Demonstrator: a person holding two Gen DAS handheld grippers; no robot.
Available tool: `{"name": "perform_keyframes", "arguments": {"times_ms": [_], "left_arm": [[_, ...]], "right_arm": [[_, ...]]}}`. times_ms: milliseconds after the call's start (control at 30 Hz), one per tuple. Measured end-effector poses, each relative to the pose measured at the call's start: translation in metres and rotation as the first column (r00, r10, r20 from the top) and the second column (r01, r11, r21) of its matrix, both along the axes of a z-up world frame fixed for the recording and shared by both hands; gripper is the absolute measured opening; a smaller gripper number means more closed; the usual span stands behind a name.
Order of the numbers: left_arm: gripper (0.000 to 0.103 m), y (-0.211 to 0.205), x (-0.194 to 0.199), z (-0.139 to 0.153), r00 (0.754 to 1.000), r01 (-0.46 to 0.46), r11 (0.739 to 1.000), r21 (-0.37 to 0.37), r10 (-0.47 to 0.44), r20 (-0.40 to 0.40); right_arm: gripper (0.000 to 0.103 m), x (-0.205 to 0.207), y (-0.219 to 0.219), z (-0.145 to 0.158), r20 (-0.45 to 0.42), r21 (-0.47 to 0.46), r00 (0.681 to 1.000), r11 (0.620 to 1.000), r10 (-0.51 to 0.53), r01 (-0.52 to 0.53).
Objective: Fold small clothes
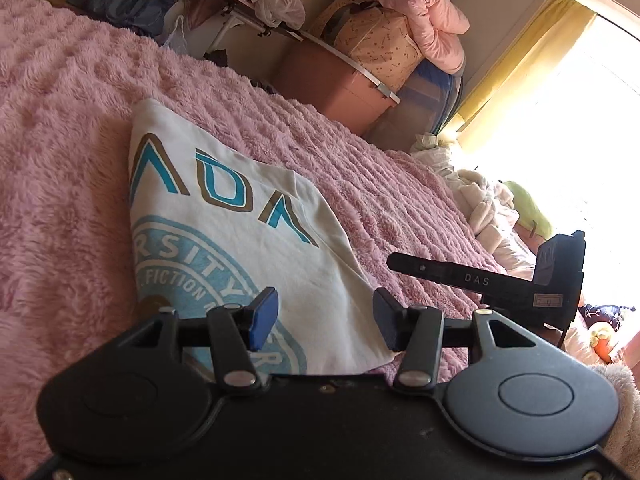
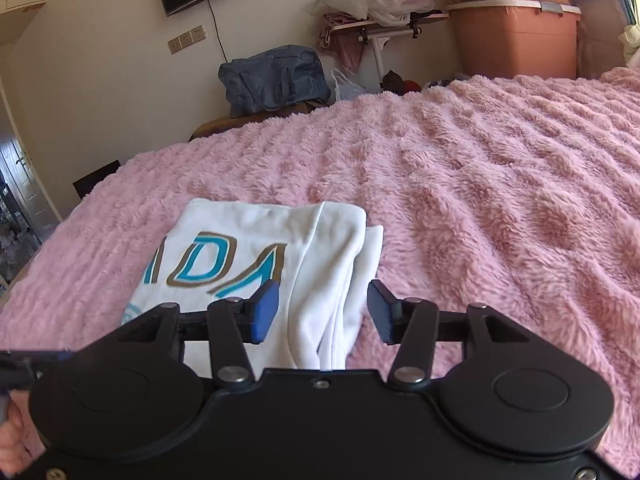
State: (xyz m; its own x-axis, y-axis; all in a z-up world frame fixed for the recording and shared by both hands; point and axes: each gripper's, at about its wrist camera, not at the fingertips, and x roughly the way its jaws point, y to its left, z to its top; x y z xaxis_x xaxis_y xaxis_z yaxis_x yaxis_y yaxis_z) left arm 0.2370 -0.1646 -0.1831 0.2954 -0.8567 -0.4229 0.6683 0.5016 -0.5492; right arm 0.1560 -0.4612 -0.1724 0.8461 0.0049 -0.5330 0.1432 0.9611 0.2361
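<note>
The white shirt (image 2: pixel 256 248) lies folded on the pink blanket (image 2: pixel 480 184), just ahead of the left gripper (image 1: pixel 324 316) and right gripper (image 2: pixel 322 310). Both stand half open, empty. Folding looks nearly finished; perhaps one last fold remains.

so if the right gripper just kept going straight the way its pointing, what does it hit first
Most likely the folded white printed shirt on the fluffy pink blanket: its folded white edge lies right ahead of the open right gripper. Depth is hard to judge here.

The left gripper (image 1: pixel 324 318) and the right gripper (image 2: pixel 322 312) both point slightly downward, jaws parted, gripping nothing.
</note>
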Motion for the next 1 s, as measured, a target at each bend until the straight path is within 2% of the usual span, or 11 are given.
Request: {"name": "perform_keyframes", "arguments": {"times_ms": [233, 300, 333, 367, 567, 700, 767, 867, 900, 967, 1000], "left_arm": [[0.054, 0.004, -0.022, -0.018, 0.999, 0.034, 0.995, 0.097, -0.034, 0.004], [0.054, -0.001, -0.024, -0.024, 0.999, 0.033, 0.993, 0.116, -0.034, 0.001], [0.054, -0.002, -0.025, -0.026, 1.0, 0.03, 0.992, 0.125, -0.03, -0.004], [0.054, 0.0, -0.029, -0.029, 1.0, 0.025, 0.991, 0.13, -0.024, -0.005], [0.057, 0.003, -0.035, -0.016, 0.999, 0.007, 0.994, 0.108, -0.011, 0.033], [0.057, 0.006, -0.023, -0.043, 0.998, -0.015, 0.981, 0.194, 0.026, -0.055], [0.057, 0.012, -0.022, -0.054, 0.998, -0.012, 0.981, 0.194, 0.025, -0.065], [0.057, 0.02, -0.024, -0.046, 0.997, -0.012, 0.986, 0.165, 0.024, -0.073], [0.057, 0.023, -0.026, -0.039, 0.997, -0.015, 0.99, 0.141, 0.025, -0.069], [0.058, 0.028, -0.029, -0.027, 0.999, -0.013, 0.995, 0.094, 0.017, -0.04], [0.058, 0.029, -0.03, -0.023, 0.999, -0.015, 0.996, 0.093, 0.017, -0.029]], "right_arm": [[0.05, -0.042, 0.012, -0.024, -0.071, 0.098, 0.997, 0.995, 0.016, -0.009], [0.036, -0.039, 0.017, -0.035, -0.108, 0.129, 0.994, 0.992, 0.026, -0.012], [0.01, -0.036, 0.018, -0.04, -0.127, 0.142, 0.991, 0.99, 0.03, -0.012], [0.005, -0.036, 0.018, -0.046, -0.149, 0.16, 0.988, 0.987, 0.031, -0.007], [0.002, -0.045, 0.012, -0.03, -0.112, 0.105, 0.993, 0.993, -0.041, 0.053], [0.002, -0.038, 0.01, -0.05, -0.193, 0.104, 0.98, 0.992, -0.045, 0.066], [0.002, -0.036, 0.014, -0.063, -0.209, 0.099, 0.977, 0.992, -0.05, 0.072], [0.004, -0.036, 0.016, -0.062, -0.206, 0.112, 0.977, 0.99, -0.06, 0.084], [0.009, -0.038, 0.016, -0.057, -0.206, 0.107, 0.976, 0.99, -0.074, 0.097], [0.033, -0.043, 0.019, -0.046, -0.194, 0.069, 0.976, 0.991, -0.096, 0.111], [0.033, -0.048, 0.022, -0.038, -0.172, 0.045, 0.979, 0.992, -0.106, 0.116]]}}
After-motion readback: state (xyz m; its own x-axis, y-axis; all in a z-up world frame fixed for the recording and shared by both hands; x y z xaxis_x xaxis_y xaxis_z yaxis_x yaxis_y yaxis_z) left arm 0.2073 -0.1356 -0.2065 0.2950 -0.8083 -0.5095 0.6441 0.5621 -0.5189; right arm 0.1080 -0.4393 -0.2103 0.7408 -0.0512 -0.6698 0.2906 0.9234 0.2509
